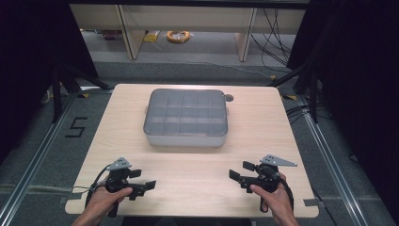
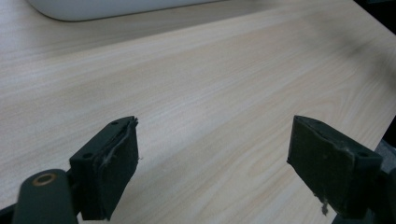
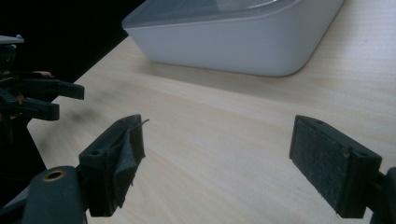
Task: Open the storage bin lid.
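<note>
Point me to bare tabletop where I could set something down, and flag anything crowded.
Free: the wide strip between the compartment box and the two grippers, plus the margins left and right of the box on the table. Crowded: the near edge, where the left gripper and right gripper sit open.

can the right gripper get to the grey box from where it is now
Probably yes: only bare table lies between the right gripper and the grey box, and its jaws stand open. The left gripper sits well off to the side.

Lidded compartment box [image 1: 186, 117] on table [image 1: 263, 136]
</note>
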Demonstrator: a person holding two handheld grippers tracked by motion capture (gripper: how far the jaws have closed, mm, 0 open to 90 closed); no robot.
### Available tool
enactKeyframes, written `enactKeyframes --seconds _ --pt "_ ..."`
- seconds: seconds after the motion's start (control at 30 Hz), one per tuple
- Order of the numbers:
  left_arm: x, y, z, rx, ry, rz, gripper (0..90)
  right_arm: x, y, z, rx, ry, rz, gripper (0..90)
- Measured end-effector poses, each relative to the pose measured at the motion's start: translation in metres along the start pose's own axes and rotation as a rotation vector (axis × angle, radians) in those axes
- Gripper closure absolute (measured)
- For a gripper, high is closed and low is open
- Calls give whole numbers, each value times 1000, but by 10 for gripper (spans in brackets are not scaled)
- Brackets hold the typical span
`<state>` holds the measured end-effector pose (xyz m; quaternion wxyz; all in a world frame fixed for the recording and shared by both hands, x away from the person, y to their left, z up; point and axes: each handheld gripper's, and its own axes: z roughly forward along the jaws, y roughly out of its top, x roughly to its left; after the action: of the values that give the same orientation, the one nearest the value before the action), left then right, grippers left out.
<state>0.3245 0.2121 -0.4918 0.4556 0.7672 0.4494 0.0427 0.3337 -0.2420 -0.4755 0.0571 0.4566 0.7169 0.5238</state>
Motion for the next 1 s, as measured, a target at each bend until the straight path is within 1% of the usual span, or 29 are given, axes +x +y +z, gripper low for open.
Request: enactKeyframes --seconds 0.03,0.07,0.1,0.13,0.17,0.2,0.23,0.27,0.3,0.33,0.37,0.4,0.43,0.47,0.5,0.53,0.57,0.6,0.63,0.67,0.7,0.77,0.8,0.83,0.87,0.9,0.93,0.97,1.0 --pt "2 4 0 -15 3 -15 157 2 2 1 7 4 31 187" --pt "3 6 -1 -19 -2 -20 157 0 4 3 2 7 11 187" --pt "4 8 -1 -26 -3 -27 157 -2 6 5 3 0 -6 187" --pt "5 10 -1 -30 -5 -34 157 -3 8 6 7 10 5 188" --pt "6 11 -1 -32 -3 -30 157 -3 10 8 15 17 23 188" --pt "7 13 -1 -37 -1 -35 157 -5 12 10 3 18 8 188" --pt "8 14 0 -42 -1 -42 157 -6 14 12 0 18 13 189" --pt "9 16 -1 -43 0 -38 157 -4 17 12 16 20 48 189" --pt "9 16 -1 -43 0 -38 157 -6 20 14 8 11 21 191" --pt "11 19 0 -48 -5 -52 157 -6 23 16 4 1 24 192" --pt "12 20 0 -49 -5 -58 157 -6 26 16 2 13 24 193" --pt "14 21 0 -57 -7 -67 157 -10 30 18 -3 -1 -10 195" --pt "15 23 0 -58 -7 -71 157 -9 33 19 2 0 19 196" --pt "16 25 1 -68 -4 -74 157 -12 36 21 -4 7 7 197" --pt "18 28 1 -69 -2 -76 157 -12 39 22 1 9 20 198" --pt "19 30 1 -75 3 -80 157 -16 42 25 -9 0 -4 201" --pt "21 32 1 -79 7 -83 157 -17 45 27 -6 1 -2 203" --pt "22 35 1 -92 14 -84 157 -15 47 29 3 -3 37 207" --pt "24 37 1 -92 9 -92 157 -18 50 32 -7 -7 9 212" --pt "25 40 1 -94 16 -92 157 -20 53 34 -1 -2 0 212" --pt "27 42 2 -98 10 -98 157 -22 55 37 -13 -4 4 213" --pt "29 46 4 -99 14 -99 157 -24 59 41 -3 -10 -2 215" --pt "30 47 4 -98 24 -96 158 -24 61 43 1 -8 6 216" --pt "30 47 4 -98 24 -96 157 -24 61 43 1 -8 6 216" --pt "32 50 6 -96 25 -95 158 -27 65 47 3 -16 -6 220" --pt "33 51 7 -105 29 -98 158 -26 66 48 4 -14 7 220" --pt "34 53 7 -99 29 -92 157 -27 68 49 10 -14 25 222" --pt "35 55 8 -107 32 -94 158 -30 69 52 1 -25 -2 223" --pt "35 57 8 -107 42 -92 158 -31 71 53 -5 -8 10 226"
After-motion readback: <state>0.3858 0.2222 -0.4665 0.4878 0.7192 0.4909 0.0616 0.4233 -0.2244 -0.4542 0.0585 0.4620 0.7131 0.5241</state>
